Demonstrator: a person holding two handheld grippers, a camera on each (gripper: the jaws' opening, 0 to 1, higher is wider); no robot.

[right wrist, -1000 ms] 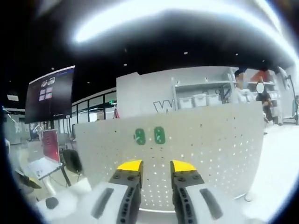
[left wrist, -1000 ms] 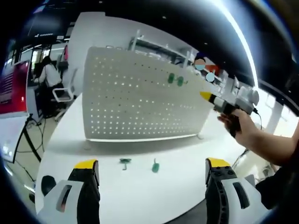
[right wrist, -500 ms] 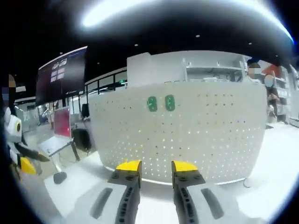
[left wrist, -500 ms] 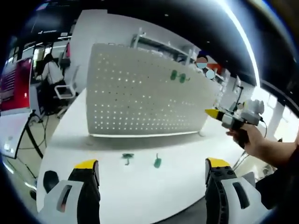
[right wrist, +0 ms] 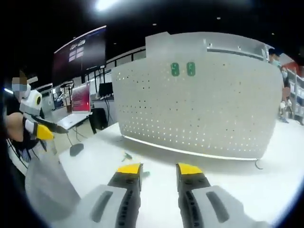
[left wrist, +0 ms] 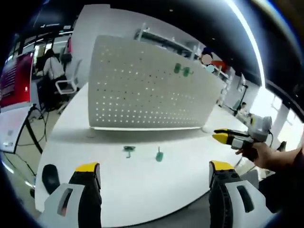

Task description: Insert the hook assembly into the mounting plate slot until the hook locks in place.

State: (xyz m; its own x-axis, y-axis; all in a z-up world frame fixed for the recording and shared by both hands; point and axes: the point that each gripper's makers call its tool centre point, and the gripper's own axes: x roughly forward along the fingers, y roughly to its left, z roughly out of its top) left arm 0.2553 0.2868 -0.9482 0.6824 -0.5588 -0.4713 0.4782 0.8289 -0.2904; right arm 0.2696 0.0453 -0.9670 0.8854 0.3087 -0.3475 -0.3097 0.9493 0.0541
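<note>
White perforated upright mounting panel (left wrist: 147, 88): stands on the white tabletop (left wrist: 142, 180); its foot is lit by a bright strip. Two green hook plates (left wrist: 181, 70) sit side by side near its upper edge, also seen in the right gripper view (right wrist: 183, 69).

Loose green hook pieces: one with a bent stem (left wrist: 127, 150) and one upright peg-like piece (left wrist: 159, 155), lying apart from each other on the tabletop in front of the panel. In the right gripper view, a small green piece (right wrist: 127, 156) lies just beyond the yellow tips.

Left tongs (left wrist: 154, 168): yellow-tipped, spread wide, holding nothing, hovering short of the loose pieces.

Right tongs (right wrist: 159, 168): yellow-tipped, a narrow gap between the tips, nothing visible between them; also in the left gripper view (left wrist: 223, 137), held in a hand (left wrist: 259, 154) above the tabletop.

Step in hand, as judged: the approach to pick up a loose hook piece; nothing inserted by either tool yet. The next move calls for lowering over one piece and closing on it squarely, stem free for the slot.

Room: open office, dark ceiling with strip lights, wall screen (right wrist: 80, 52), shelving, seated person (left wrist: 50, 69) at a desk.
</note>
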